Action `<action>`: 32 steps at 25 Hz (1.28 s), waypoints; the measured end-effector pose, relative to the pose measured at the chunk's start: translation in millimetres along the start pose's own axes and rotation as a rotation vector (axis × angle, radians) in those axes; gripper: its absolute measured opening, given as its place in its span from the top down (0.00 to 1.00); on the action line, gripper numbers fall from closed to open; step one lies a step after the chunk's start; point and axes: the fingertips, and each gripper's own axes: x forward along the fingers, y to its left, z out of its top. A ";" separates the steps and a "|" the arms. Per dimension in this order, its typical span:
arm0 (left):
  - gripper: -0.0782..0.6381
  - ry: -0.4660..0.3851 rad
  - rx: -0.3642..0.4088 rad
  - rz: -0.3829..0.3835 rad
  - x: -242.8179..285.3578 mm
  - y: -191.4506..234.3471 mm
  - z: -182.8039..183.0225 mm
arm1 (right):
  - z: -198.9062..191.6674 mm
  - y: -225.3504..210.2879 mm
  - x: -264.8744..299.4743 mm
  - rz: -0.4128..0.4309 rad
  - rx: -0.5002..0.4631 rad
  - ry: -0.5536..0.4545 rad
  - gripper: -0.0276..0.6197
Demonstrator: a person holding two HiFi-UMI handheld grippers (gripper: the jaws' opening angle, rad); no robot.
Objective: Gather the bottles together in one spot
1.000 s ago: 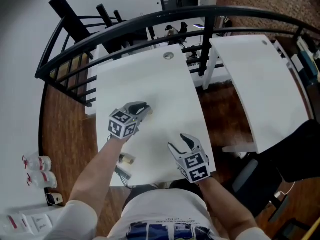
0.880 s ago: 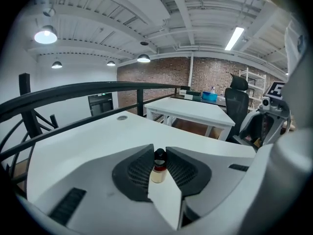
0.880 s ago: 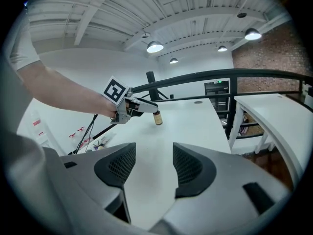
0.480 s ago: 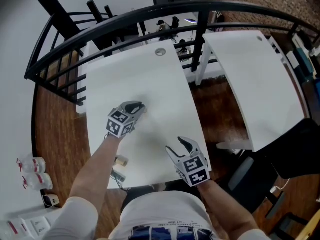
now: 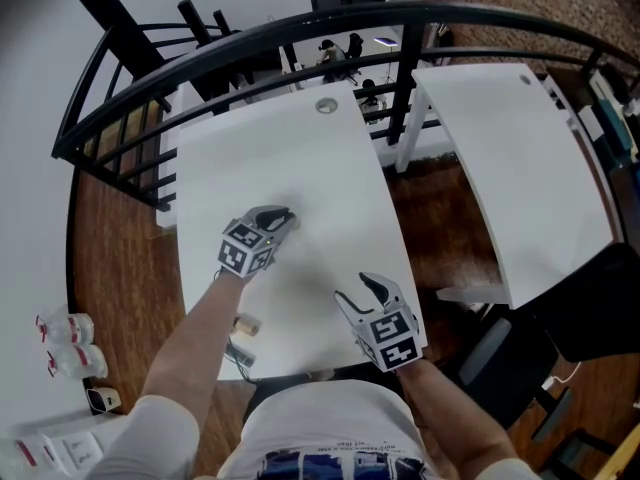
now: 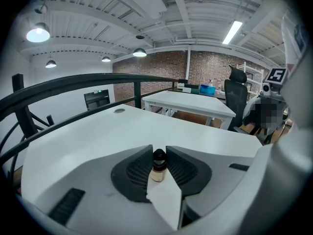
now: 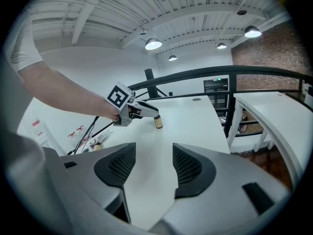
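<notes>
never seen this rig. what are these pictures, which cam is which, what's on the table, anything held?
No robot: a person holds a two-jaw claw in each hand. The top-down picture comes from a camera on the person's head; the other two come from cameras riding on each claw, looking along its jaws. Over the white table, the left claw is shut on a small upright bottle with a dark cap. The right claw is open and empty, near the table's front edge. Another small bottle-like thing lies by the near left corner.
</notes>
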 end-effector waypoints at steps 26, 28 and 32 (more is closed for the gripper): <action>0.71 -0.312 -0.125 0.107 -197.7 -60.7 61.0 | 4.4 52.2 -25.1 -0.026 -0.032 -0.020 0.55; 0.71 -0.343 -0.169 0.090 -231.0 -79.5 51.0 | 3.0 70.6 -37.8 -0.036 -0.037 -0.030 0.55; 0.71 -0.399 -0.213 0.098 -304.4 -119.7 31.9 | -5.2 110.7 -68.1 -0.043 -0.037 -0.035 0.55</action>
